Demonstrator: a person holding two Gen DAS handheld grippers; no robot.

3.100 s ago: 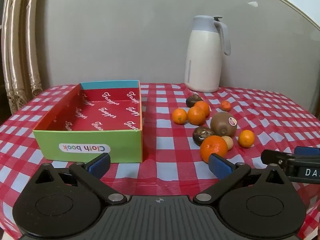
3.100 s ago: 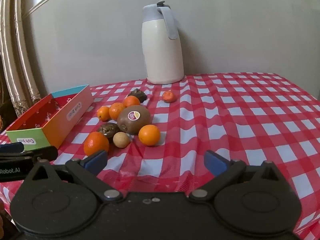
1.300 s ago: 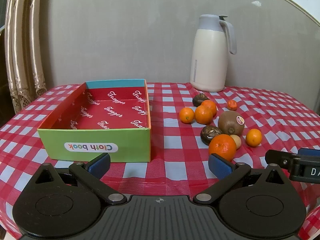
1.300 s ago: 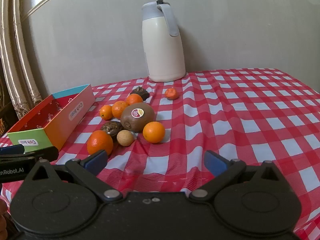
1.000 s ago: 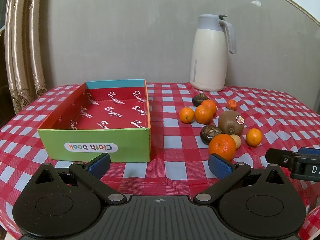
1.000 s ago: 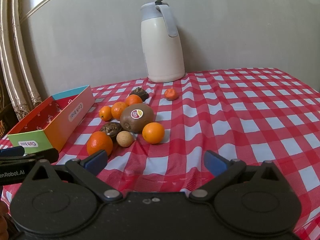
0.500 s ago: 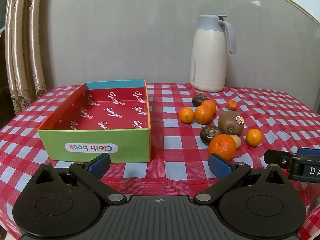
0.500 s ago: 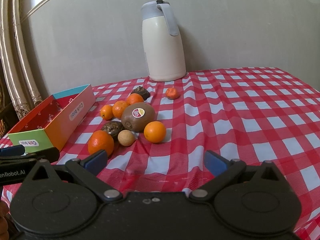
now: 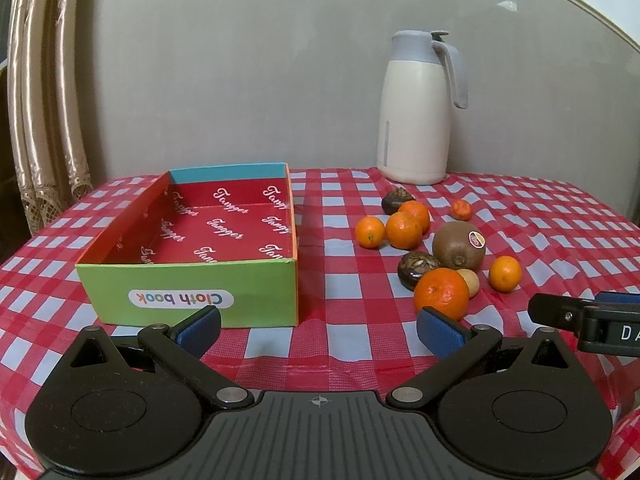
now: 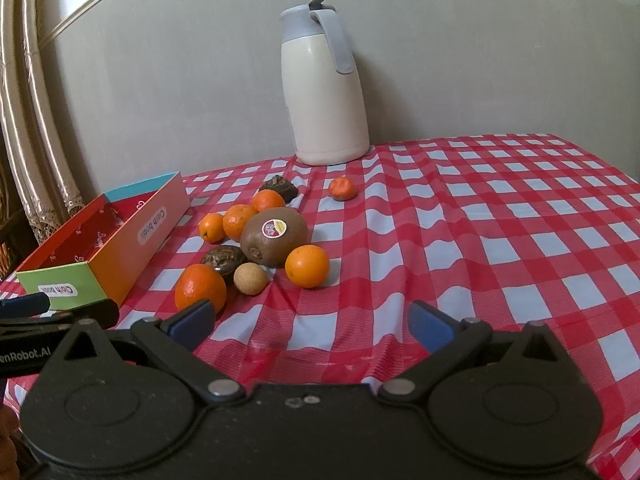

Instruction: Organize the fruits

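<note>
A cluster of fruit lies on the red-checked tablecloth: several oranges, with a large one (image 9: 441, 293) nearest, a brown kiwi with a sticker (image 9: 458, 245) (image 10: 274, 235), two dark wrinkled fruits and a small tan ball (image 10: 250, 278). An open cardboard box (image 9: 188, 288) with a red inside and a green front stands left of them, with nothing in it. My left gripper (image 9: 318, 330) is open near the table's front edge, between box and fruit. My right gripper (image 10: 310, 324) is open too, just right of the large orange (image 10: 200, 288).
A cream thermos jug (image 9: 418, 110) (image 10: 322, 92) with a grey lid stands at the back by the wall. Curtains (image 9: 40, 120) hang at the far left. A small orange (image 10: 343, 188) lies apart behind the cluster. Bare checked cloth (image 10: 500, 220) stretches to the right.
Both grippers have stayed open and shifted only slightly; no fruit and not the box has moved.
</note>
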